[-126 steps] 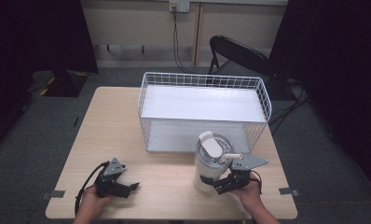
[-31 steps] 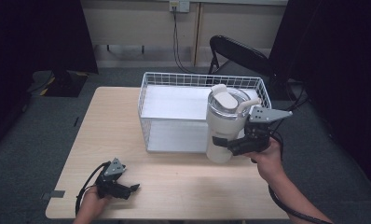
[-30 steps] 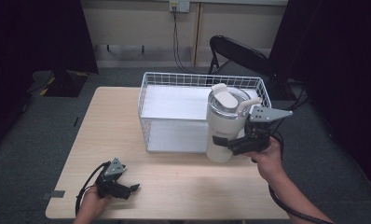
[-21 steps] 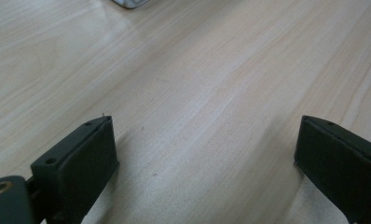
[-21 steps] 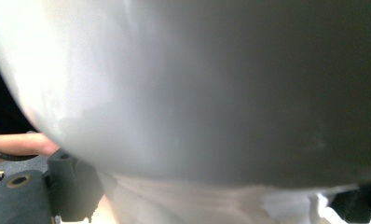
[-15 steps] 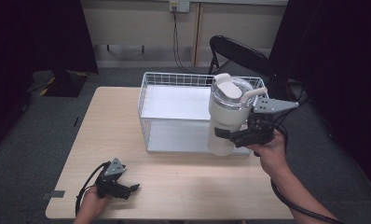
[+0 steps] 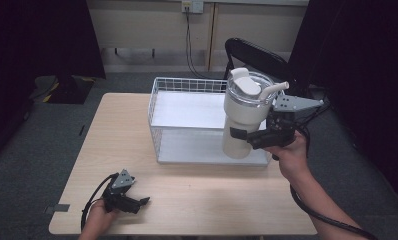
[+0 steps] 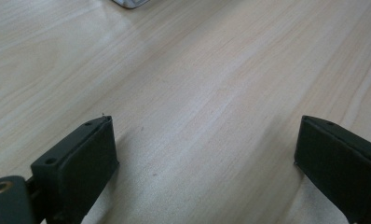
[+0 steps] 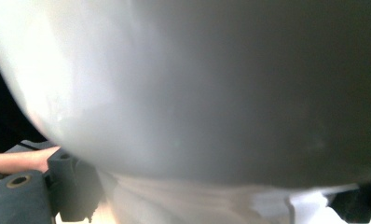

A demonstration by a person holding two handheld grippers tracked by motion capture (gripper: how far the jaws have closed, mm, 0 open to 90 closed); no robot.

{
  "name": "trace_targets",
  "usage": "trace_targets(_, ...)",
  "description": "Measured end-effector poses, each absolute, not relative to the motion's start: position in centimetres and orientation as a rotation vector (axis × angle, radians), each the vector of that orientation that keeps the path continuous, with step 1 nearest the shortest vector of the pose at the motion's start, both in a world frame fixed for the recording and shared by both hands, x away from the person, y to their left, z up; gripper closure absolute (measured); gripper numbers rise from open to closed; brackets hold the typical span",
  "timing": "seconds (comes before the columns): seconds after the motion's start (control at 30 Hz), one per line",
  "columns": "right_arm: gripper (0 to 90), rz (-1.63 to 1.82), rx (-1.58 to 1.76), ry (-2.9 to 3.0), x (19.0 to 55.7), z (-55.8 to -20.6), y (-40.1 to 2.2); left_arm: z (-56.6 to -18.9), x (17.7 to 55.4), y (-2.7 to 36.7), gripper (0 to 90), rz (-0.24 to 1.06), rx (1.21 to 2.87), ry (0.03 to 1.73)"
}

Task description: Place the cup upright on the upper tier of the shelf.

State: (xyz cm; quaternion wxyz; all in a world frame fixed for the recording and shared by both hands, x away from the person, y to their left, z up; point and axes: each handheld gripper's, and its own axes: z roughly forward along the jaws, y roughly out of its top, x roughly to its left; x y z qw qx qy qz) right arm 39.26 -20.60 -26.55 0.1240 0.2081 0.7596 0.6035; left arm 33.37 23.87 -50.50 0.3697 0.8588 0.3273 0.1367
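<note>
The right gripper (image 7: 247,137) is clamped on the lower body of a white tumbler (image 7: 244,117), one jaw on either side of the wall. The tumbler is upright and lifted clear of the counter (image 7: 207,192). In the high view it sits over the right front part of the white wire basket (image 7: 187,125); whether its base is inside or above the basket cannot be determined. The tumbler carries a clear lid with a white flip tab (image 7: 246,84) and a white handle (image 7: 277,89) that points toward the right gripper's grey plate. In the right gripper view the tumbler wall (image 9: 197,84) lies close against the camera.

The left gripper (image 7: 137,202) rests on the counter near its front left corner, well apart from the basket. In the left gripper view its jaws stand spread wide with bare wood between them, grasping nothing
</note>
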Motion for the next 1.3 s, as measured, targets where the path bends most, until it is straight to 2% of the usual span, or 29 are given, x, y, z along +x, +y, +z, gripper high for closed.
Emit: trace_targets(1.3,10.2,1.702,0.693,2.169,43.1,-24.7,-19.3,-50.5,33.4,23.9,5.0,0.350,2.204,0.840)
